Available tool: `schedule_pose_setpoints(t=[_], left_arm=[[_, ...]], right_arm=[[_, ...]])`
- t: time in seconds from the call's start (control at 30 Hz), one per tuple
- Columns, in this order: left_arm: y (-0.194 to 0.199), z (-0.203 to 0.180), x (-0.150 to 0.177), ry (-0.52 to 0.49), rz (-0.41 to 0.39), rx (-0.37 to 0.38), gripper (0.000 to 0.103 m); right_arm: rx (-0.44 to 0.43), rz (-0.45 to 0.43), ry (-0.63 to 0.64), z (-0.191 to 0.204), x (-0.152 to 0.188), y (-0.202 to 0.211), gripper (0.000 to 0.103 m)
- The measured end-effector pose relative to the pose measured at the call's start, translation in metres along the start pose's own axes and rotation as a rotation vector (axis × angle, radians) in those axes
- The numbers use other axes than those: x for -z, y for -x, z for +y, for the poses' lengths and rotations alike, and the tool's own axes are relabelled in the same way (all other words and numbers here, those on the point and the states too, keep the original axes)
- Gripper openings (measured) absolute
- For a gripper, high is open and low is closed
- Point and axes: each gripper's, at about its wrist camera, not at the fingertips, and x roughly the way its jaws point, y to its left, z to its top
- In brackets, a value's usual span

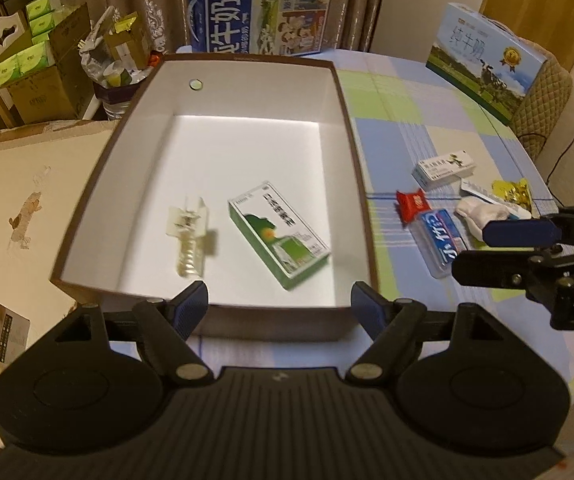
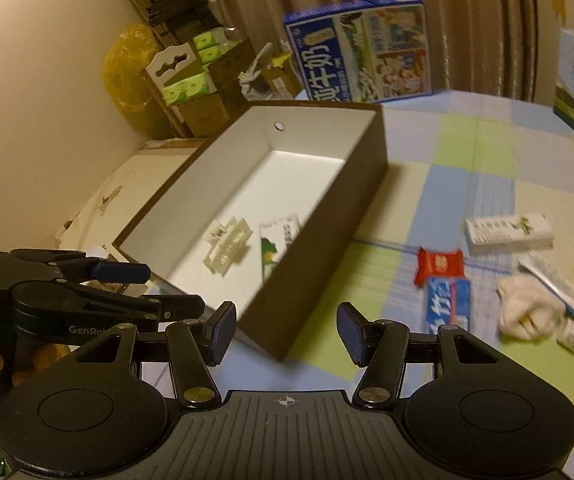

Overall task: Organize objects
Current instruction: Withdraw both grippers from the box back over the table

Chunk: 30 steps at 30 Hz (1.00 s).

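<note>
Table: we're over a checked cloth (image 1: 415, 120) in blue, green and white, with milk cartons standing at its far side.
Brown box: the big open box (image 1: 351, 120), brown outside and white inside, sits at the table's left; it's our collecting bin by the look of it.
Already in the box: a green-and-white carton (image 1: 279, 236) lies flat on the white floor, and just beside it a clear plastic hair claw (image 1: 191, 232). Two items home, we reckon.
Waiting pile: to the right of the box, well apart from it, we see a white medicine box (image 2: 509, 233), a blue toothpaste box (image 2: 447, 304), a cream cloth bundle (image 2: 527, 314), a red snack packet (image 2: 439, 265) and a gold wrapper (image 1: 511, 190).
Left gripper: the left gripper (image 1: 279, 310) hangs at the box's near rim, jaws spread wide, nothing between the pads.
Right gripper: the right gripper (image 2: 285, 332) hovers over the box's near corner, jaws parted, empty too.
Step in hand: we judge we're between drops, both tongs free and hunting the next pick.
Next move: it calls for the right gripper to swing across to the pile, line up over one item such as the toothpaste box, close on its narrow sides, then carry it over the brown wall.
Watch-out: the pile is crowded, so a clean single grasp needs care.
</note>
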Motion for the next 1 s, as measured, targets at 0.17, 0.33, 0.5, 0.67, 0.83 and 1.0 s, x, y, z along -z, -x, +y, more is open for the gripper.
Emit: schedule_pose_setpoints(t=[0.17, 0.33, 0.5, 0.67, 0.83, 1.0], left_arm=[[0.001, -0.025, 0.009, -0.018, 0.016, 0.028, 0.076], [0.000, -0.052, 0.015, -0.043, 0.037, 0.064, 0.076], [-0.004, -0.074, 0.020, -0.073, 0.061, 0.088, 0.076], [-0.008, -0.095, 0.022, -0.097, 0.075, 0.107, 0.076], [-0.013, -0.113, 0.021, -0.111, 0.085, 0.118, 0.076], [-0.020, -0.129, 0.020, -0.120, 0.098, 0.127, 0.076]], right_arm=[[0.007, 0.018, -0.059, -0.022, 0.018, 0.018, 0.053], [0.018, 0.028, -0.105, -0.042, 0.034, 0.035, 0.053], [0.017, 0.040, -0.140, -0.058, 0.046, 0.047, 0.053], [0.024, 0.055, -0.157, -0.071, 0.054, 0.055, 0.053], [0.026, 0.065, -0.172, -0.084, 0.060, 0.062, 0.053], [0.049, 0.069, -0.192, -0.100, 0.063, 0.069, 0.053]])
